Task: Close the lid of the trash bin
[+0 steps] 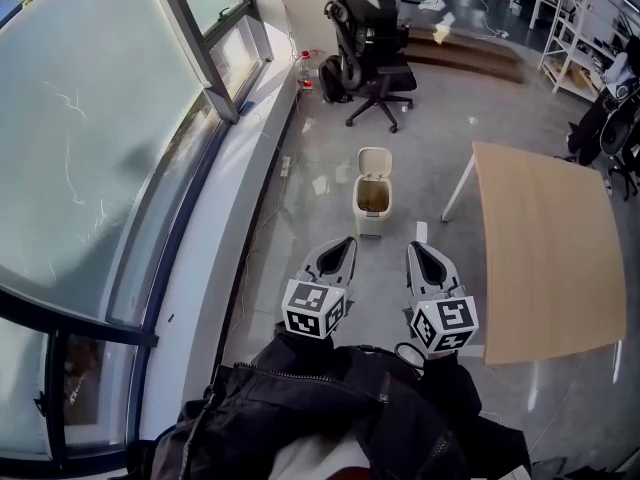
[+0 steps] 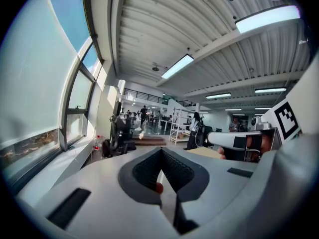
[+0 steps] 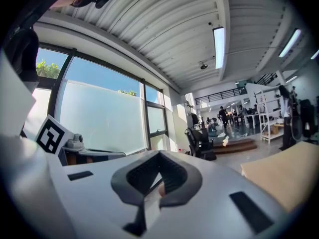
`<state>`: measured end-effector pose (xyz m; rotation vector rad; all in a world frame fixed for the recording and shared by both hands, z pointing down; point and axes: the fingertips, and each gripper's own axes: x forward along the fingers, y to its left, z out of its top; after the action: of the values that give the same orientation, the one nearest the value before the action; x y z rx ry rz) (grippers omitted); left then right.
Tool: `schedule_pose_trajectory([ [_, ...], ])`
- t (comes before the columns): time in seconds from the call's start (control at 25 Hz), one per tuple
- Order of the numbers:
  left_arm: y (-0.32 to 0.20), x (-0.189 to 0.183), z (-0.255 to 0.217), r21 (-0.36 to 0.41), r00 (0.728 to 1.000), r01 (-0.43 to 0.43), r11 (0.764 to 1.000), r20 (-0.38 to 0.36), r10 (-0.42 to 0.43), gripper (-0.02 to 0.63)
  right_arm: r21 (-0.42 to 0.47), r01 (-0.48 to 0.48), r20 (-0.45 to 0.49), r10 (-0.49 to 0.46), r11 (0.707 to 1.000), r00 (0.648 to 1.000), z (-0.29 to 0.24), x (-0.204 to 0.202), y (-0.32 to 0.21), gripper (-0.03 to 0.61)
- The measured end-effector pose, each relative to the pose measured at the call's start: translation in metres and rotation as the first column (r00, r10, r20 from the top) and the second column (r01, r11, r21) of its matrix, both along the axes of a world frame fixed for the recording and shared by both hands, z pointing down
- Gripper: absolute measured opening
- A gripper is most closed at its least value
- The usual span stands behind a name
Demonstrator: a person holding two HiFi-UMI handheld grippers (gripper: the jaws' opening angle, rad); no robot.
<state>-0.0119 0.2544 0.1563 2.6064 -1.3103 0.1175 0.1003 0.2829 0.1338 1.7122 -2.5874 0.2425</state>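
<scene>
Ahead, trash bin [image 1: 372, 224] open, lid [image 1: 374, 159] upright, brownish contents [image 1: 372, 202] inside — left gripper [image 1: 347, 242], right gripper [image 1: 415, 249] fingers closed, empty

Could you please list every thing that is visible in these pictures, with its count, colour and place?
small white plastic trash bin: one, white, lid standing open; on the floor ahead of both grippers.
light wooden table with white legs: one, tan; right of the bin.
black wheeled office chair: one, black; beyond the bin.
clear bottle with red cap: one; by the window wall, left of the chair.
large frosted window: grey frame; along the left side.
white shelf rack: one, white; far right.
person's black jacket: one, black; bottom edge.
left gripper: one, grey-white; jaws together, empty.
right gripper: one, grey-white; jaws together, empty.
</scene>
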Motion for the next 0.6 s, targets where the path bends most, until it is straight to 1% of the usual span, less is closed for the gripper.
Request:
schedule_pose_trajectory([
  [0.36, 0.011, 0.018, 0.018, -0.034, 0.999, 0.042, 0.999, 0.01, -0.042, -0.005, -0.043, 0.052, -0.004, -0.053, 0.998, 0.999, 0.019, 0.014, 0.012, 0.005],
  [0.6, 0.022, 0.029, 0.032, -0.061, 0.998, 0.051, 0.997, 0.032, -0.049, -0.005, -0.092, 0.049, 0.024, -0.047, 0.995, 0.999, 0.039, 0.03, 0.021, 0.005],
])
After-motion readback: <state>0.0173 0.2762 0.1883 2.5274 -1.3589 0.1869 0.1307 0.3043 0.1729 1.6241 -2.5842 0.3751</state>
